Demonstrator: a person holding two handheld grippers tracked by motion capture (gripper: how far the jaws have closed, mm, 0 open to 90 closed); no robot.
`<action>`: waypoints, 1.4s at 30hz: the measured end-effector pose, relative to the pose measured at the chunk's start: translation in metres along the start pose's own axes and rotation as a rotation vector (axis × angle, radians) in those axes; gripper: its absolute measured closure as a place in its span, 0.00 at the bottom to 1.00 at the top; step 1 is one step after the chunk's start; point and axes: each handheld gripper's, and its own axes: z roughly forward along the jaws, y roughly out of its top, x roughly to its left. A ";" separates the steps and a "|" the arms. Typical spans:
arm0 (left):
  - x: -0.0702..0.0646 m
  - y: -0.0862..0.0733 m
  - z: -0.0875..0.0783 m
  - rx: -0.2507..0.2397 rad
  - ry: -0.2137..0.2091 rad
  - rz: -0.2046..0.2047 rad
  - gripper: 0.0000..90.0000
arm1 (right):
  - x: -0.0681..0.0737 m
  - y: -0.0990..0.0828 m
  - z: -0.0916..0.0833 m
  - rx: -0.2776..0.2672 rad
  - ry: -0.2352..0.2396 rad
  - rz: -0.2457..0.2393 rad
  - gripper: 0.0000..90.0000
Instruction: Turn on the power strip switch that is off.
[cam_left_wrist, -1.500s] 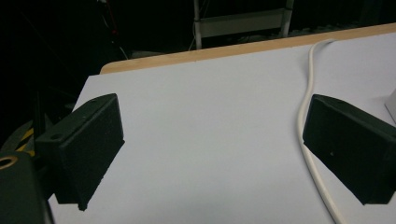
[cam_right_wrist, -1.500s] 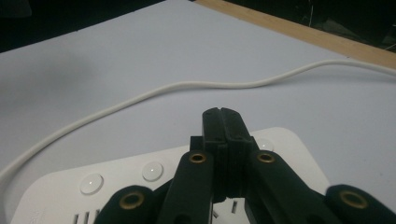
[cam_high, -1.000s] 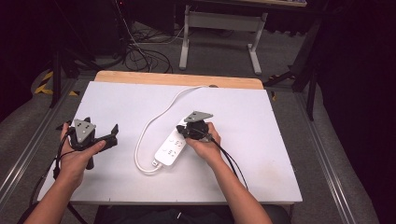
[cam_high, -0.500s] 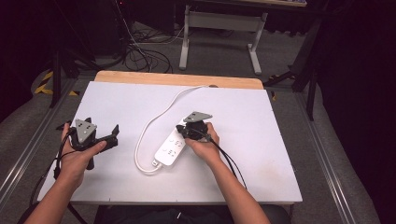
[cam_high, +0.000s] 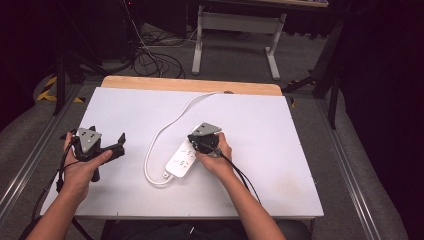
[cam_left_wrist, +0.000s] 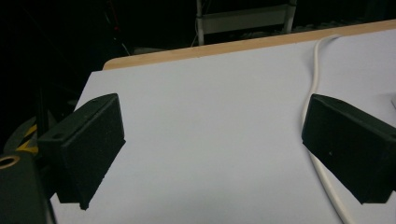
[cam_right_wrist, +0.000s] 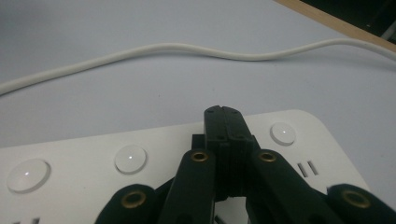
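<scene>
From the high view, the white power strip (cam_high: 183, 158) is lying near the middle of the white table (cam_high: 280, 165), and the right gripper (cam_high: 199, 145) is resting on its far end. The left gripper (cam_high: 118, 145) is waiting well to the left of the strip. In the left gripper view, its jaws are standing wide open with nothing between them, with the white cord (cam_left_wrist: 317, 60) running past them. In the right gripper view, the right gripper (cam_right_wrist: 223, 122) is pinched shut, its tip sitting over the strip (cam_right_wrist: 93, 149) between two round buttons (cam_right_wrist: 131, 158). It looks like button pressing; next, a gentle push down on one.
</scene>
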 end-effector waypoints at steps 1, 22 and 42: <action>0.001 0.000 0.000 0.001 0.003 -0.005 0.07 | 0.001 0.000 0.000 -0.001 -0.010 -0.008 1.00; 0.000 0.000 0.001 0.004 -0.004 -0.003 0.08 | 0.002 0.002 0.000 0.014 -0.009 -0.015 1.00; -0.001 0.000 0.001 0.006 -0.011 0.005 0.08 | 0.001 0.003 0.000 0.018 -0.009 0.017 1.00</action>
